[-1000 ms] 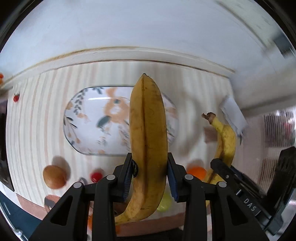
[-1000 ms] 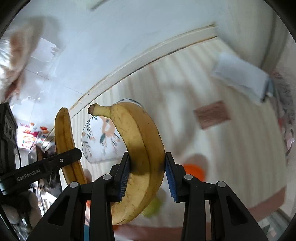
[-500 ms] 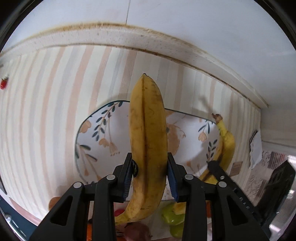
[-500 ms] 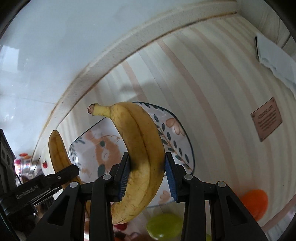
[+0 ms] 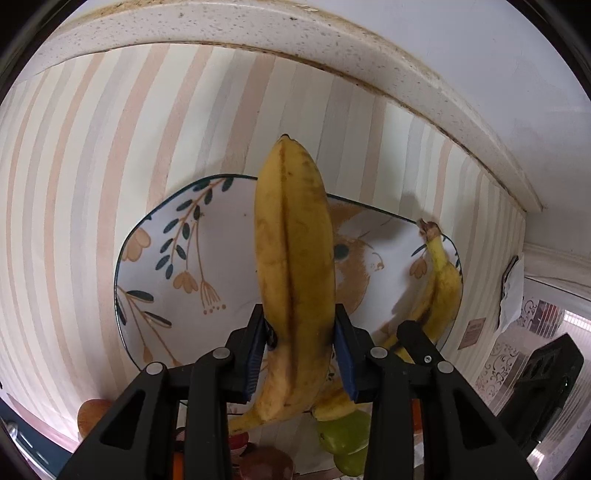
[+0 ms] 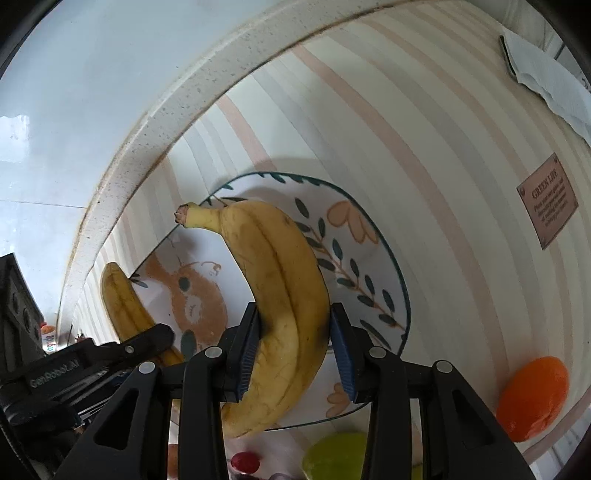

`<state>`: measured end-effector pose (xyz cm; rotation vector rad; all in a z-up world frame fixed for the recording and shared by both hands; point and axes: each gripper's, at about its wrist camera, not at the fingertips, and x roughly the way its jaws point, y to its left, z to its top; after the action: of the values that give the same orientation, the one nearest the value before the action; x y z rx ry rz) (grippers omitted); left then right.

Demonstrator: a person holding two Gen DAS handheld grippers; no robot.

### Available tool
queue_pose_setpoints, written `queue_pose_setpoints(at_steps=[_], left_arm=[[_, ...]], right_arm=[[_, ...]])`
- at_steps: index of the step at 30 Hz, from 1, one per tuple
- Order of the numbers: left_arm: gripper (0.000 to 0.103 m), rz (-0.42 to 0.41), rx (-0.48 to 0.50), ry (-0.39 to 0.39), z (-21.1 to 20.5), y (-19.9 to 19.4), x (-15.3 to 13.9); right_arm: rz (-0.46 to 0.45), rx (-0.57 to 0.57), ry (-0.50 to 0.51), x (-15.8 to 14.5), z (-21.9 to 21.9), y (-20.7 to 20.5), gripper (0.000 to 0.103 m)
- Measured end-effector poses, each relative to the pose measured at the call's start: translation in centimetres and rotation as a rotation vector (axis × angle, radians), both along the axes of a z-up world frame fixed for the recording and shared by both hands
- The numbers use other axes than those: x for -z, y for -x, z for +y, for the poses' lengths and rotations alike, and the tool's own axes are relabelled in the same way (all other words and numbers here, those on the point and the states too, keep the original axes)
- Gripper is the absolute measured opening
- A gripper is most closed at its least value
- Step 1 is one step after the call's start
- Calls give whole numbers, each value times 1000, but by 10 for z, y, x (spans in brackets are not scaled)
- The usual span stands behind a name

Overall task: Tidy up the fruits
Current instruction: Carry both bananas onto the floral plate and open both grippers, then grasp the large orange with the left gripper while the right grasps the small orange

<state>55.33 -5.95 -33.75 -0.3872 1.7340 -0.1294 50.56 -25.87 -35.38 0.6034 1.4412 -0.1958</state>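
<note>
My left gripper (image 5: 301, 350) is shut on a yellow banana (image 5: 293, 258) and holds it over the flower-and-rabbit patterned plate (image 5: 177, 295). My right gripper (image 6: 293, 354) is shut on a second banana (image 6: 280, 280), also over the plate (image 6: 369, 258). The right gripper's banana shows in the left wrist view (image 5: 441, 280) at the plate's right side. The left gripper's banana shows in the right wrist view (image 6: 122, 302) at the plate's left side.
The plate lies on a striped mat (image 5: 92, 147) against a pale stone ledge (image 5: 258, 29). Near the front edge lie an orange (image 6: 533, 397), a green fruit (image 6: 336, 456), a small red fruit (image 6: 243, 461) and a brown fruit (image 5: 90, 415). A white cloth (image 6: 546, 81) lies far right.
Both grippers have moved forward and down toward the plate with their bananas. The plate looks larger and the two bananas now hang over it.
</note>
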Motion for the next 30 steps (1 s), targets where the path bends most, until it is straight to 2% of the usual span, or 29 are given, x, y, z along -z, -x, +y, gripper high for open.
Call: queue_pose_setpoints(at_steps=[2,4,7,10,13,17,19,23,30], left_arm=[[33,2,6,1,-2,1,-4],[33,-16,39,-20,-5,2,-11],[38,-67,101,-70,-10,5,-25],[51,-117,135,-109,-10,11,-37],[66,-162,160,-142,-8,19,-49],[84,-231,209,-197,-3,35,-66],[85,-265,233,-222,-2,45,-76],[86,-323,243,-222,4,66,-99],[86,-470,260,-247,7,102,-151]], right_arm=[[3,-28,4,-1,3,-4,51],[2,-51,10,-5,5,-7,70],[-7,-109,32,-17,10,-8,79],[-22,-189,75,-31,19,-5,88],[-40,-255,127,-46,28,0,93],[-64,-326,167,-68,33,18,93],[-87,-350,181,-80,33,26,93],[-131,-362,185,-101,39,43,93],[-227,-358,192,-150,40,81,93]])
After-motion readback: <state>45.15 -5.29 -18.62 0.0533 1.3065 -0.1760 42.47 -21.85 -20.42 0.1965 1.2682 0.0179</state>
